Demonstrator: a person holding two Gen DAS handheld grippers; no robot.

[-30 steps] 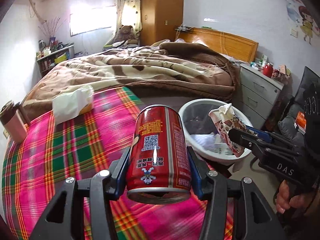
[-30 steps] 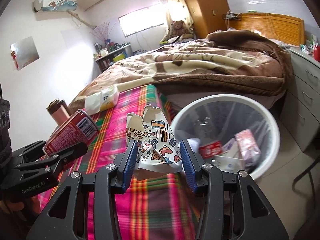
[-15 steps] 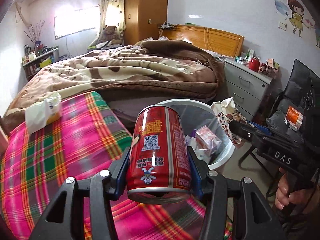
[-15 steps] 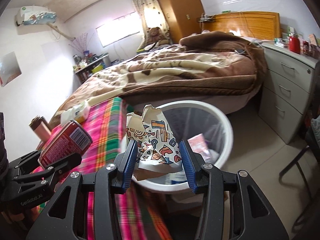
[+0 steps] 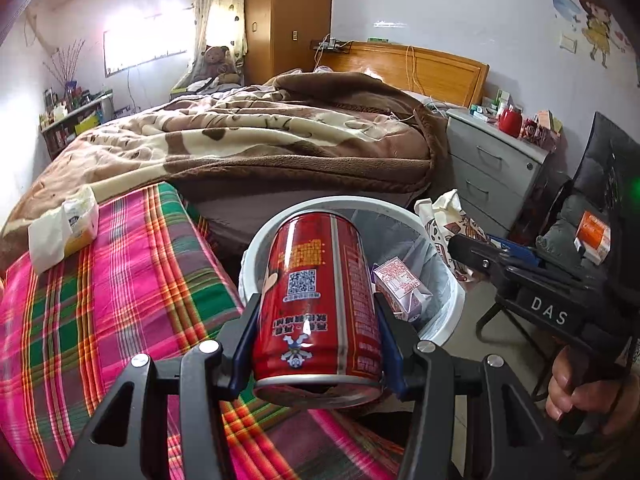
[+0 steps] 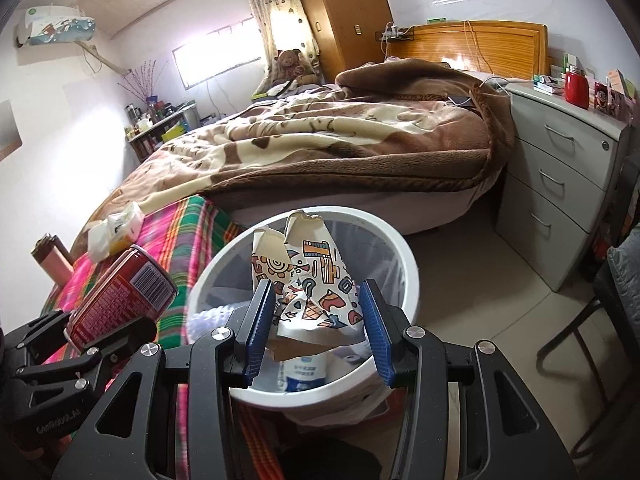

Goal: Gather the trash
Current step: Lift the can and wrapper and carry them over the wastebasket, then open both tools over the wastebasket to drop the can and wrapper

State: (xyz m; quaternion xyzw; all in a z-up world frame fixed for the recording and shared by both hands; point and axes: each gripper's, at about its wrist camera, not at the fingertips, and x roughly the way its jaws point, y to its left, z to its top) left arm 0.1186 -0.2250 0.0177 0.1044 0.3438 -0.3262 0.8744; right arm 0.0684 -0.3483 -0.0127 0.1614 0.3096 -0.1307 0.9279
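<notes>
while left claw [image 5: 316, 344] grips the red can [image 5: 318, 300] and right claw [image 6: 316, 320] pinches the paper bag [image 6: 308, 280] over the bin [image 6: 404, 280] at frame centre, an early release drops the can outside the rim.

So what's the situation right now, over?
Left gripper shut on red can. Right gripper shut on patterned paper bag. Both held over white bin. Nothing blocking.

One red can [image 5: 320, 304], one patterned paper bag [image 6: 308, 284], one white trash bin [image 6: 404, 276], one tissue pack [image 5: 64, 228], and two grippers show: left gripper [image 5: 316, 344], right gripper [image 6: 316, 328].
</notes>
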